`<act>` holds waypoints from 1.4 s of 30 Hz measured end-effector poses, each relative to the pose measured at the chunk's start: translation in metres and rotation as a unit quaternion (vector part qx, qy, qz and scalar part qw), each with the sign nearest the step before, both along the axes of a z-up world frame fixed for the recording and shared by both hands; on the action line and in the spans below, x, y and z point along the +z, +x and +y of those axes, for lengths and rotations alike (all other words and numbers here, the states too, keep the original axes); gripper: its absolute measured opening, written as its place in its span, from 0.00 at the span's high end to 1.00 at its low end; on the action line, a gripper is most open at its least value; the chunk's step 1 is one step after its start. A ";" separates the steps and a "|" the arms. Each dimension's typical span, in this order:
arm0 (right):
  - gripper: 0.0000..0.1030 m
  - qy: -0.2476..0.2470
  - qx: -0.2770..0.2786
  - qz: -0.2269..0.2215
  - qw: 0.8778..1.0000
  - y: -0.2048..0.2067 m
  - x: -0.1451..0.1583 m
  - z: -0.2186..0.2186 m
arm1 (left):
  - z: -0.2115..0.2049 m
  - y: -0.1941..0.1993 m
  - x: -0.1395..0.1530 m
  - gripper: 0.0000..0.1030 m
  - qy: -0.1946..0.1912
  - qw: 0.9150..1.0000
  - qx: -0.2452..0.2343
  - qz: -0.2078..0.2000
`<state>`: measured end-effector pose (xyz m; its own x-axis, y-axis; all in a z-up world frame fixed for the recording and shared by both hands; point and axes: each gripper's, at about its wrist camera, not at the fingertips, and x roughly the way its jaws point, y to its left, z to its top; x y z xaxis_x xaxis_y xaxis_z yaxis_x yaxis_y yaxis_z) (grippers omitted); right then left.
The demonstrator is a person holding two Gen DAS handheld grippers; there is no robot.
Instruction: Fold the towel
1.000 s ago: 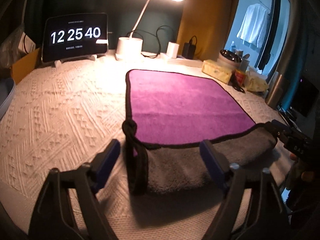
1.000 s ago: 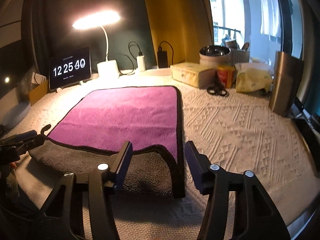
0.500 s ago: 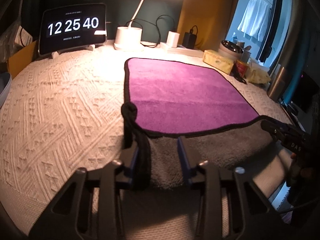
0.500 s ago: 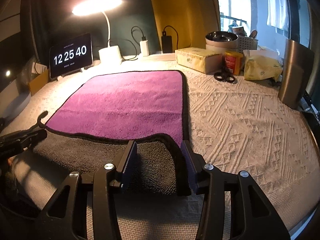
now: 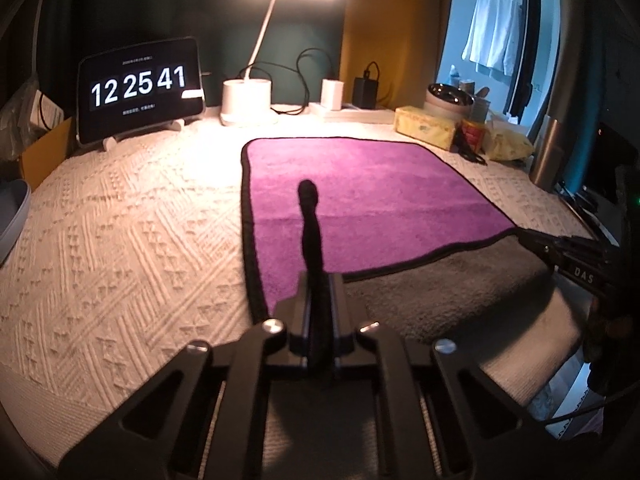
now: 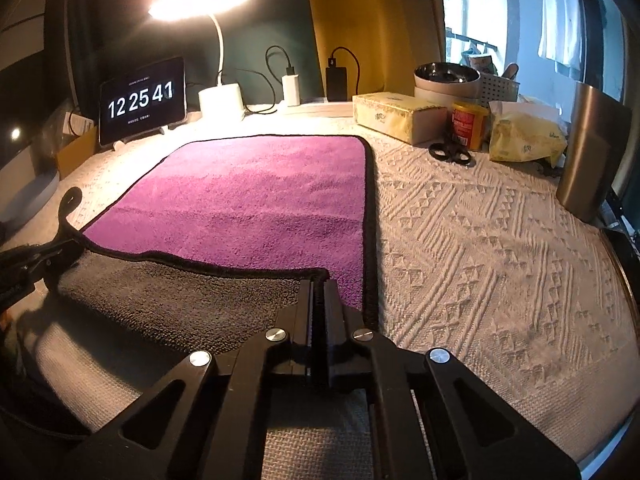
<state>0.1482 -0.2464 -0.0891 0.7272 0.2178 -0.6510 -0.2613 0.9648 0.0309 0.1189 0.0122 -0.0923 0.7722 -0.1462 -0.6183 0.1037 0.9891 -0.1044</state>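
A purple towel (image 5: 360, 188) with black trim and a grey underside lies on the knitted white table cover; it also shows in the right wrist view (image 6: 256, 200). Its near edge is turned over, showing grey (image 5: 448, 292). My left gripper (image 5: 318, 320) is shut on the towel's near left corner, and the black hanging loop (image 5: 308, 200) sticks up past the fingers. My right gripper (image 6: 319, 304) is shut on the near right corner. Each gripper shows at the edge of the other's view, the right one (image 5: 576, 256) and the left one (image 6: 36, 260).
A clock tablet (image 5: 140, 88), a lit desk lamp (image 5: 248, 100) and chargers stand at the back. A tissue box (image 6: 400, 116), red can (image 6: 468, 124), scissors (image 6: 450, 154), yellow bag (image 6: 524, 140) and metal cup (image 6: 592, 152) sit at right. A grey-blue dish (image 5: 12, 216) is far left.
Both grippers have closed from open onto the towel's near corners. The left corner's loop now stands up between the left fingers.
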 end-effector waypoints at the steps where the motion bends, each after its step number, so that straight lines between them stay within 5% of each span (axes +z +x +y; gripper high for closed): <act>1: 0.95 0.003 -0.001 -0.005 1.000 -0.001 0.002 -0.001 | 0.000 0.000 0.001 0.94 -0.002 1.000 0.000 -0.003; 18: 0.95 -0.003 0.000 -0.108 0.994 -0.016 0.058 0.006 | 0.005 -0.004 0.049 0.94 -0.003 0.997 -0.007 -0.078; 42: 0.95 -0.009 0.007 -0.195 0.981 0.041 0.105 0.016 | 0.021 0.051 0.089 0.94 0.020 0.990 0.000 -0.141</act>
